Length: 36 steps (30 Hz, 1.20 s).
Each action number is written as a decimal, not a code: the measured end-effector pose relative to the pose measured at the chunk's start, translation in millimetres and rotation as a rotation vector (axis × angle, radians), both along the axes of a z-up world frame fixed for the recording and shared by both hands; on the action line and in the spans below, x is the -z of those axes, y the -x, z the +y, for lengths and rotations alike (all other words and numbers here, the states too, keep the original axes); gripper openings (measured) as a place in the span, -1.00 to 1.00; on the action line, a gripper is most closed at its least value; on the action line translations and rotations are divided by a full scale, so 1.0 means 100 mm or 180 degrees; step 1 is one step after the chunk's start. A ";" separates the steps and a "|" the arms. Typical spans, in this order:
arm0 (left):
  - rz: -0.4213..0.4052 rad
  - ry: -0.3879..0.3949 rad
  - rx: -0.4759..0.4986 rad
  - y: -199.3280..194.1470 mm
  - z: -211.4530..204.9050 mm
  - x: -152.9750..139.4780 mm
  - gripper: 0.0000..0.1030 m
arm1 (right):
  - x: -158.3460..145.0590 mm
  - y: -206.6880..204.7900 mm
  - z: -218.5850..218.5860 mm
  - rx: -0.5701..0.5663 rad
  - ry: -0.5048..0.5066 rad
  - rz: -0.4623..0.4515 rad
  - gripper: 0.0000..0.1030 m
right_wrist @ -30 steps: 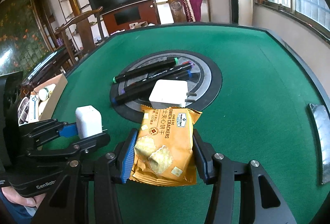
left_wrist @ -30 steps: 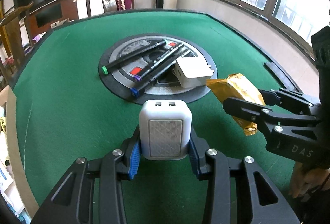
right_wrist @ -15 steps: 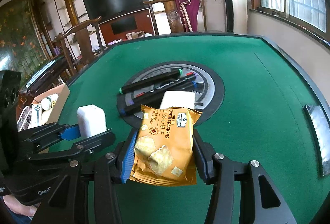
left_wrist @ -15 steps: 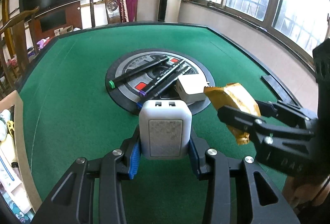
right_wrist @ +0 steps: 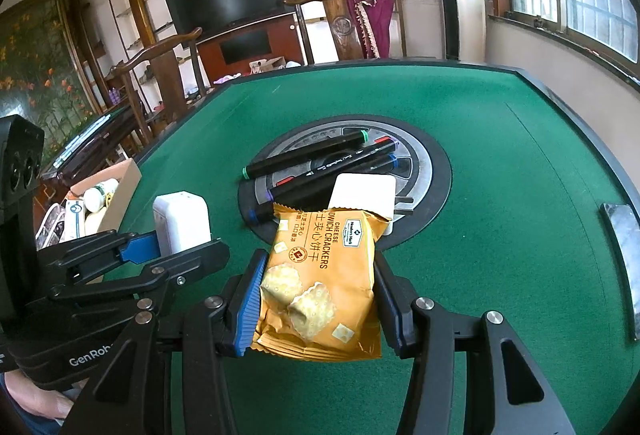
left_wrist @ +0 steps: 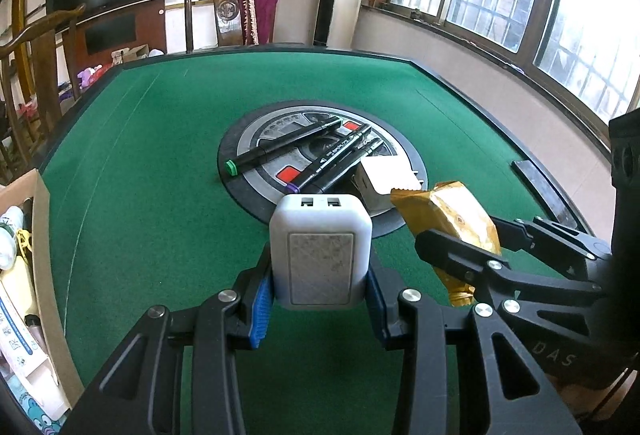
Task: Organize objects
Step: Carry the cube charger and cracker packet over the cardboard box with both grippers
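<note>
Both views: wrist fisheyes, close above the green table (left_wrist: pixel 160 163), each looking forward and down along its own fingers. Left view sits left of the right one. Shared: round centre plate (left_wrist: pixel 244 171) (right_wrist: pixel 436 171), markers (left_wrist: pixel 280 151) (right_wrist: pixel 304 155), far chair (left_wrist: pixel 224 11) (right_wrist: pixel 340 23). Each sees the other gripper (left_wrist: pixel 460 247) (right_wrist: pixel 176 235).

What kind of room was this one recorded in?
Probably a home living or games room: a green felt mahjong table with a round centre console, carved wooden chairs, and a wall TV.
</note>
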<state>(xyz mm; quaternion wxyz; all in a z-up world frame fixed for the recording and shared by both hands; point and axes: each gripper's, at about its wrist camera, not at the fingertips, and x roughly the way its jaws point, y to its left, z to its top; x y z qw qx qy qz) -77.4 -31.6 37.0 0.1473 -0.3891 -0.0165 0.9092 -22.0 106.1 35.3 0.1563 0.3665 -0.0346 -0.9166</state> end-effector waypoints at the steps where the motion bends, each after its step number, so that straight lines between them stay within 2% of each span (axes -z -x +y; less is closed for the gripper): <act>1: 0.0005 -0.0001 -0.0005 0.00 0.00 0.00 -0.25 | 0.00 0.00 0.00 -0.0002 0.0003 0.0000 0.06; 18: 0.0029 -0.0025 -0.0112 0.03 -0.05 0.00 -0.25 | -0.05 -0.03 0.03 0.0009 0.0055 0.0058 0.06; 36: 0.0127 0.0071 -0.0189 0.00 -0.04 -0.03 -0.25 | -0.05 -0.03 0.04 0.0024 0.0047 0.0075 0.06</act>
